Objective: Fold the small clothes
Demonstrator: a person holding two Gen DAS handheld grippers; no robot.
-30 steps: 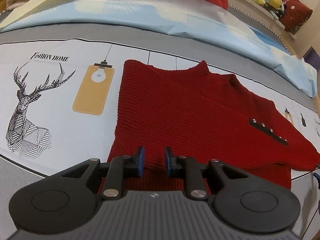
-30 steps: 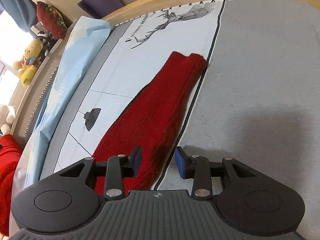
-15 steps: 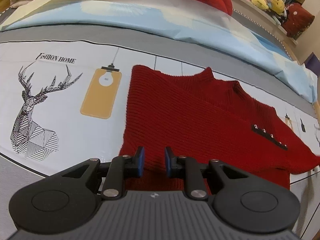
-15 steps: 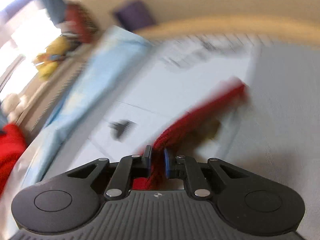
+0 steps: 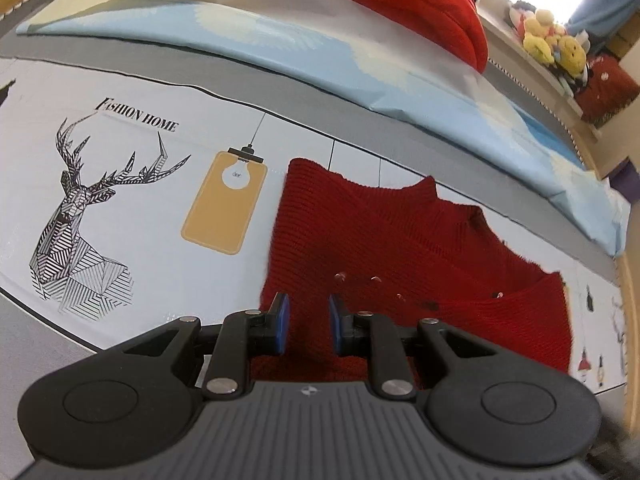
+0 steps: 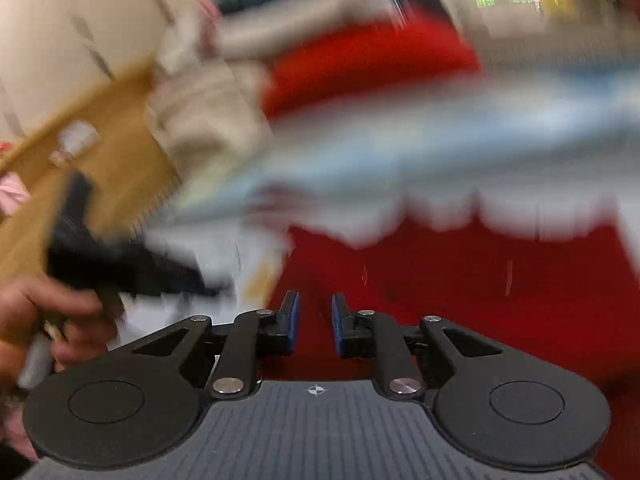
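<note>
A red knitted sweater (image 5: 400,248) is seen spread flat on a printed bedsheet (image 5: 132,184), filling the centre and right of the left wrist frame, beside a yellow lamp print (image 5: 224,204) and a deer print (image 5: 84,224). The left gripper (image 5: 306,320) is held over the sweater's lower edge, its fingers parted with red knit visible in the gap. In the heavily blurred right wrist frame, the right gripper (image 6: 315,326) is likewise parted above red fabric; whether anything is pinched cannot be told.
</note>
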